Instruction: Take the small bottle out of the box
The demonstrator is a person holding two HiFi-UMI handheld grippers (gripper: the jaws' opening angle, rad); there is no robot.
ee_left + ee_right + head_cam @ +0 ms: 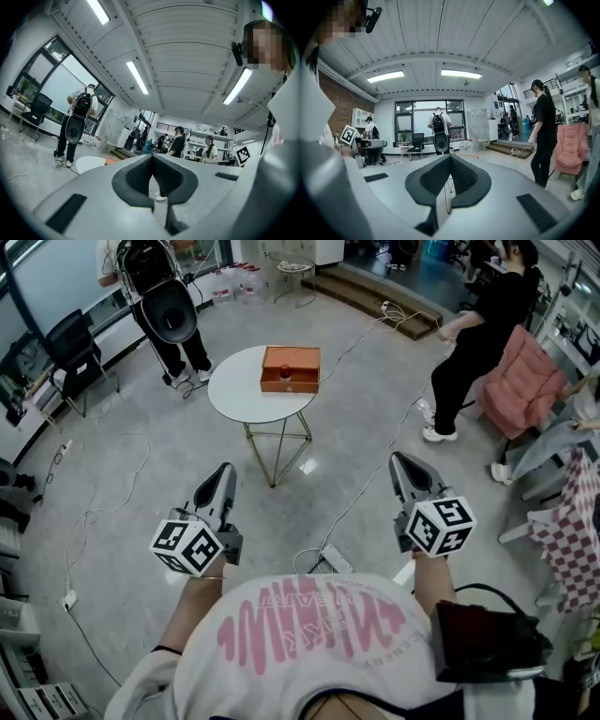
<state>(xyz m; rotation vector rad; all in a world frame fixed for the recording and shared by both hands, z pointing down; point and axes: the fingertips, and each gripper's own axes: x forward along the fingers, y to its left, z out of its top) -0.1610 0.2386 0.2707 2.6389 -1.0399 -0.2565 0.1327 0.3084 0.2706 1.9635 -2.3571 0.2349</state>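
Note:
Far ahead in the head view, an orange box (291, 367) lies on a round white table (240, 390). A small bottle (285, 379) with a red top shows at the box's near side. Both grippers are held low and well short of the table. My left gripper (225, 474) is shut with nothing between its jaws, and so is my right gripper (400, 463). In the left gripper view the left gripper (151, 156) points level, with the table (89, 163) and the box (111, 161) small to its left. The right gripper (450, 157) has the table's wire legs (449, 187) showing behind its jaws.
A person with a backpack and a black dish (169, 306) stands beyond the table. Another person in black (478, 343) stands at the right beside a pink chair (530, 381). Cables and a power strip (333, 560) lie on the floor. A black chair (73, 351) stands at the left.

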